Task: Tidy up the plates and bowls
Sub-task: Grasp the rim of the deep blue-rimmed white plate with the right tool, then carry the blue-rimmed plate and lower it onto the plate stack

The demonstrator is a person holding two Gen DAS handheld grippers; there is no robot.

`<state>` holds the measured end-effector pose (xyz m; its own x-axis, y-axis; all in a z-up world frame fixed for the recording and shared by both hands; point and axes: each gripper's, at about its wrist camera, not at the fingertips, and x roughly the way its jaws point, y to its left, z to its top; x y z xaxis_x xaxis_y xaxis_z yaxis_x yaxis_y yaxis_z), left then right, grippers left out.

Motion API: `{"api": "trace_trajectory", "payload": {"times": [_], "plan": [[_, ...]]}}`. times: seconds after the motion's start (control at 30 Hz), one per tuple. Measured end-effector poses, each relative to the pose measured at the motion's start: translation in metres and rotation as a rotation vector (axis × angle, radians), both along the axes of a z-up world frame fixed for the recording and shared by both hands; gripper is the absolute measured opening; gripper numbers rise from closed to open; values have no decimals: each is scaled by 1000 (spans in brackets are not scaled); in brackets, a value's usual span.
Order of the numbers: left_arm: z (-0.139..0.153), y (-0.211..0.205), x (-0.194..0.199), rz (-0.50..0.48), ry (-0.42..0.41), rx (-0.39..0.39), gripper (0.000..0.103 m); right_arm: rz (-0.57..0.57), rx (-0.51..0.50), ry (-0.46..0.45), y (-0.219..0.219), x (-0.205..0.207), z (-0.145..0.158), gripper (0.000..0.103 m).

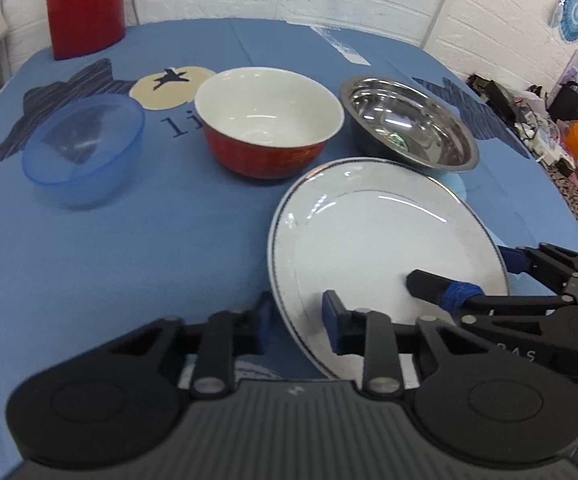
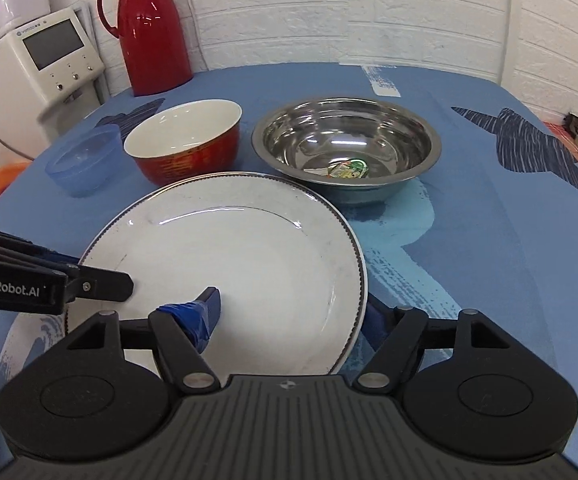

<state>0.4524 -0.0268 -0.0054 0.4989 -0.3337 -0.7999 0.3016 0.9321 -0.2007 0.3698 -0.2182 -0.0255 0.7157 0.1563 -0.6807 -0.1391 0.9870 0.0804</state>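
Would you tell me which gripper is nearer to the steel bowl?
Right. The right gripper straddles the white plate's edge nearest the steel bowl; the left gripper straddles the plate's opposite edge.

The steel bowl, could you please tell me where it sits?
In both views the steel bowl sits just behind the white plate, right of the red bowl.

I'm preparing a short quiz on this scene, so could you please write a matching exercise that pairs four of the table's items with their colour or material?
Things:
1. Jug
2. Smallest bowl
3. Plate
4. Rightmost bowl

Descriptions:
A. Shiny metal, with a sticker inside
B. Translucent blue plastic
C. White with a dark patterned rim, straddled by both grippers
D. Glossy red, standing at the back of the table

Pairs: 1-D, 2-B, 3-C, 4-A
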Motion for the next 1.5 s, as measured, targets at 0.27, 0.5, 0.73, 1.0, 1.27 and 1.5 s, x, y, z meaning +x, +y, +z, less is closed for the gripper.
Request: {"api": "trace_trajectory", "payload": {"times": [0.27, 0.5, 0.73, 1.0, 1.27, 1.5], "plan": [[2, -6, -10, 2, -7, 9, 15, -23, 45, 15, -1, -13, 3, 51], [11, -1, -29, 4, -30, 20, 15, -35, 87, -20, 1, -38, 11, 52], [22, -2, -60, -18, -74, 47, 13, -32, 95, -30, 4, -59, 13, 54], [8, 0, -63, -18, -5, 31, 14, -25, 47, 41, 9, -52, 3, 57], [0, 4, -61, -23, 1, 2, 14, 1, 0, 32, 14, -50, 0, 61], [10, 9, -66, -16, -56, 13, 13, -13, 24, -18, 16, -65, 9, 52]]}}
